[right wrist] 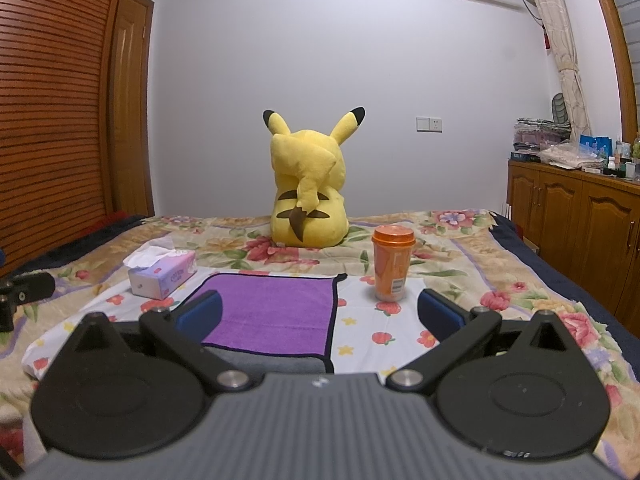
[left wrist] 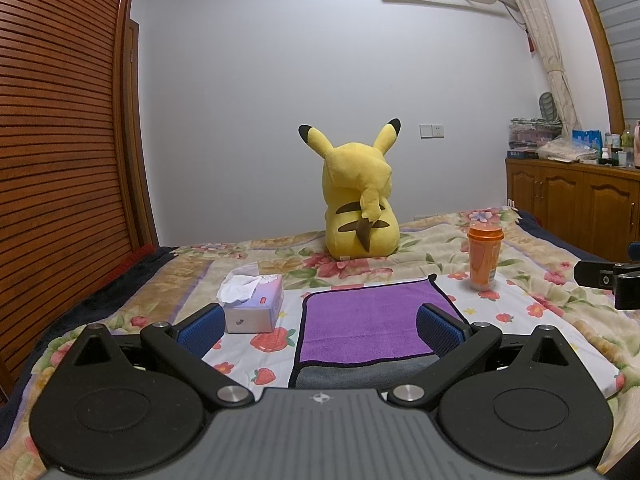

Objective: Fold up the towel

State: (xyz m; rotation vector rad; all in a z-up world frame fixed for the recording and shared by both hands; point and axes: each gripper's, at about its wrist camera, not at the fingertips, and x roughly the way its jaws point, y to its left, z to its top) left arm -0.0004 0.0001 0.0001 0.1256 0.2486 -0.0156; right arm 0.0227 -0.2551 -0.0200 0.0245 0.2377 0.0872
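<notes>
The towel [left wrist: 362,320] lay flat on the floral bedspread [left wrist: 540,312], directly ahead of both grippers, with its purple face up and a grey strip of its reverse folded over along the near edge. It appeared to be a soft, light microfibre cloth with a short nap and dark piped edging; it was judged limp, non-fragile and likely to drape and sag when lifted, so a pinch at two corners or along one hemmed edge would give the firmest hold. The left gripper [left wrist: 320,326] hovered above the near edge with its blue ribbed pads spread wide and nothing between them; the towel sat at its 12 o'clock. The right gripper [right wrist: 320,312] was likewise spread wide and empty, with the towel [right wrist: 268,312] at its 11 o'clock. A rectangular cardboard tissue box [left wrist: 256,304], with a tissue protruding, stood just beside the towel at 10 o'clock in the left view. A smooth orange lidded cup [right wrist: 391,264] stood near the towel's far right corner, at 1 o'clock in the right view, and was judged liable to tip if the cloth swept it. A yellow plush toy [left wrist: 360,196] sat well behind, at 12 o'clock.
</notes>
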